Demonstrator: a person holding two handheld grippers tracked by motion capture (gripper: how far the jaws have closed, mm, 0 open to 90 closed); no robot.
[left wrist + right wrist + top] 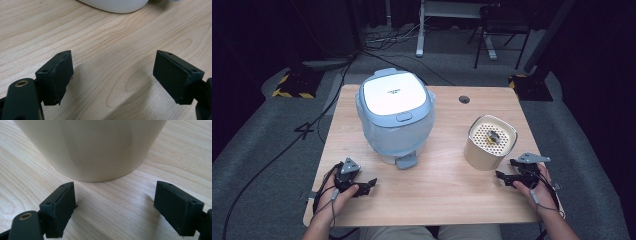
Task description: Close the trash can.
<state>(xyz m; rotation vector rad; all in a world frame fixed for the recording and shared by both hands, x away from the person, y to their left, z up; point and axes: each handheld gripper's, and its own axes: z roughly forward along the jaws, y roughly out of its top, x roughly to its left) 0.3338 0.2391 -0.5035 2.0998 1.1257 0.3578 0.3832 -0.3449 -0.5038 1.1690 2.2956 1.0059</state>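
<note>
A cream, round-cornered metal canister (489, 145) with a perforated top stands on the pale wooden table (437, 190) at about three o'clock from the table's middle; something small and dark lies on the perforated plate, too small to make out. In the right gripper view its smooth, glossy wall (100, 150) tapers toward a rounded base and casts a soft shadow on the wood. The right gripper (508, 176) rests on the table just beside the canister, at its five o'clock, jaws spread wide with nothing between them — the canister sits just ahead of the pads (60, 207). The left gripper (366, 186) lies at about seven o'clock on the table, its jaws also wide apart over bare wood. Ahead of it, at eleven o'clock, stands a white-lidded, pale blue-grey rice cooker (396, 117) — lid down, a grey latch at its front.
</note>
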